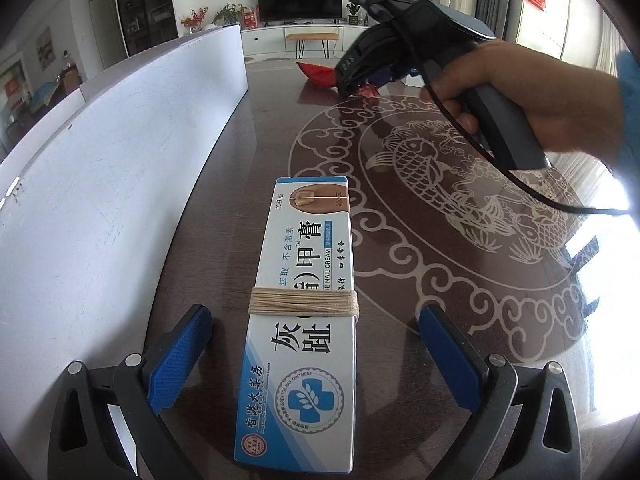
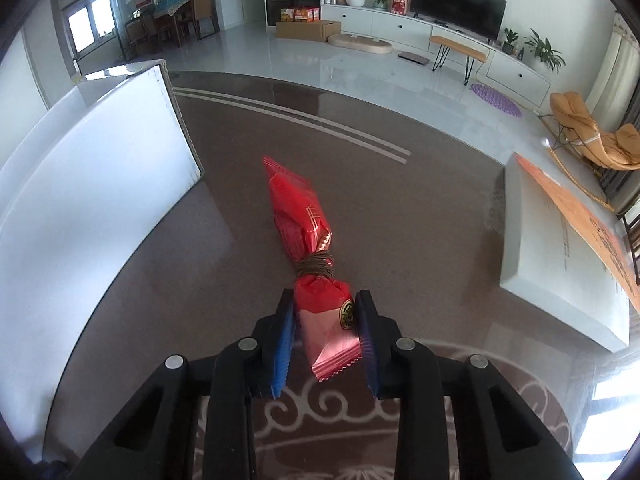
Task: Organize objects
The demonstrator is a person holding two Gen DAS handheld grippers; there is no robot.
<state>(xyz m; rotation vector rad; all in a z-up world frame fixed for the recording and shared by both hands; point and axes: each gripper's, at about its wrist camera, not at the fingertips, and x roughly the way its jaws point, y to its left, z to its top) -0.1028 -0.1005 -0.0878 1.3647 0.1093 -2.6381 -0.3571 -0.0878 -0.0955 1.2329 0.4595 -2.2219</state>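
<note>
A white and blue nail cream box (image 1: 304, 308), bound with tan string, lies flat on the dark table between the fingers of my left gripper (image 1: 314, 344). The left jaws stand wide open, apart from the box on both sides. My right gripper (image 2: 325, 326) is shut on the near end of a red snack packet (image 2: 316, 248) tied with brown string at its middle. The packet's far end points away over the table. In the left wrist view the right gripper (image 1: 354, 90) is at the far end of the table with the red packet (image 1: 320, 74).
A tall white board (image 1: 120, 152) stands along the table's left side, also in the right wrist view (image 2: 100, 192). A white and orange box (image 2: 568, 256) lies at the right. The table (image 1: 440, 208) has a fish pattern. Beyond are floor, TV and bench.
</note>
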